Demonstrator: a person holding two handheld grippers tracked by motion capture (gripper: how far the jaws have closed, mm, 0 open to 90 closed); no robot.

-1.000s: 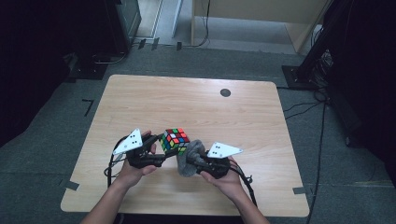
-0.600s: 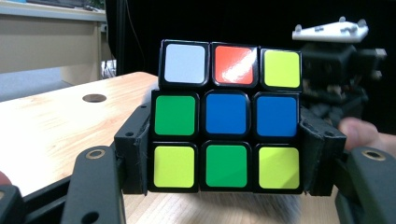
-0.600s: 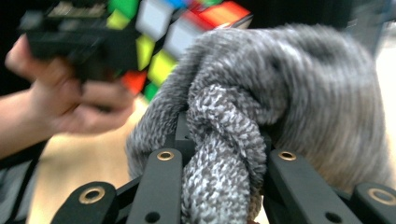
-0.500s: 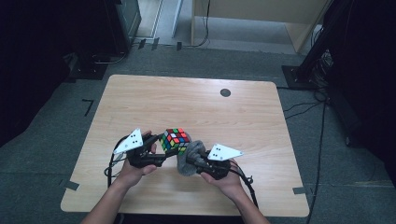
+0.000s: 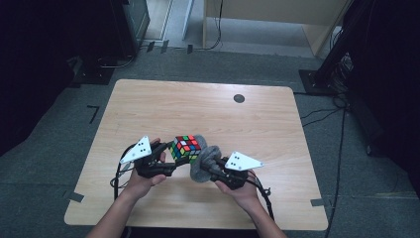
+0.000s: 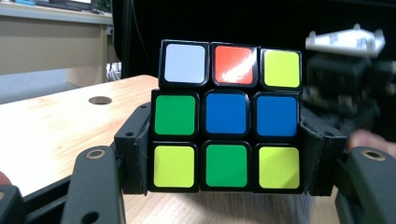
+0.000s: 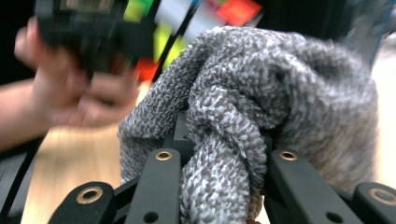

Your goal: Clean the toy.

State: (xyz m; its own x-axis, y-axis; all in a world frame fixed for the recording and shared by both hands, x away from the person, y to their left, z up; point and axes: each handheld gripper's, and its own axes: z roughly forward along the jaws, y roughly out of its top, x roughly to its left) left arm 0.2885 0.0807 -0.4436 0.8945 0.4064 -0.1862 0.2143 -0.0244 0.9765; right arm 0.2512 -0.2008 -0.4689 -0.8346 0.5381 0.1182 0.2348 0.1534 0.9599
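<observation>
A scrambled puzzle cube [image 5: 186, 148] [image 6: 227, 127] hangs just above the wooden table [image 5: 208, 109], with my left gripper [image 5: 171, 157] [image 6: 224, 158] shut on its two sides. A grey knitted cloth [image 5: 204, 163] [image 7: 261, 116] is bunched in my right gripper [image 5: 210, 167] [image 7: 224, 163], which is shut on it. The cloth lies against the cube's right side. In the left gripper view the cube's near face shows green, blue, yellow, white and red squares. In the right gripper view the cube [image 7: 187, 28] is blurred behind the cloth, beside the other hand [image 7: 88, 93].
A small dark round hole [image 5: 239, 98] marks the table's far right part. Cables and dark stands [image 5: 346, 54] ring the table on the grey floor. Tape pieces [image 5: 317, 202] sit at the table's near corners.
The right gripper and its cloth have shifted slightly against the cube. The left gripper and cube have kept still.
</observation>
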